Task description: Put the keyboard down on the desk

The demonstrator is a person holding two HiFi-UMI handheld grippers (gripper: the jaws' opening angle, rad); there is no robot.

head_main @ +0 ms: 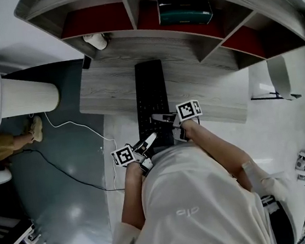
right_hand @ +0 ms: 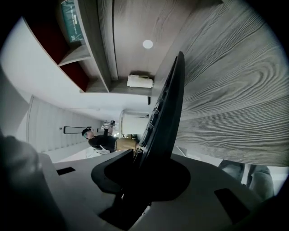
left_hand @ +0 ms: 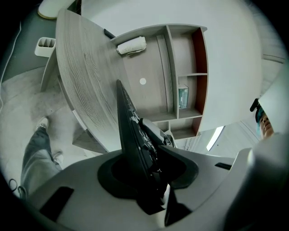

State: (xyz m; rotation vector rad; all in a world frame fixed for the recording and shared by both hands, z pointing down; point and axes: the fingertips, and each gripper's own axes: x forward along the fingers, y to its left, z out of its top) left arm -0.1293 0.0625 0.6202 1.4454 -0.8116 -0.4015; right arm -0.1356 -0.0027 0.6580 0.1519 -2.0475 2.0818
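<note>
Head view: left tongs [head_main: 147, 143] and right tongs [head_main: 161, 118] (two) clench one black keyboard [head_main: 150, 88].

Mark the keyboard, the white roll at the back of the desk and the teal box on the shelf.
keyboard [head_main: 150, 91], head view, middle of its black top.
white roll [left_hand: 131, 45], left gripper view, middle of its side.
teal box [head_main: 185, 14], head view, middle of its teal face.
</note>
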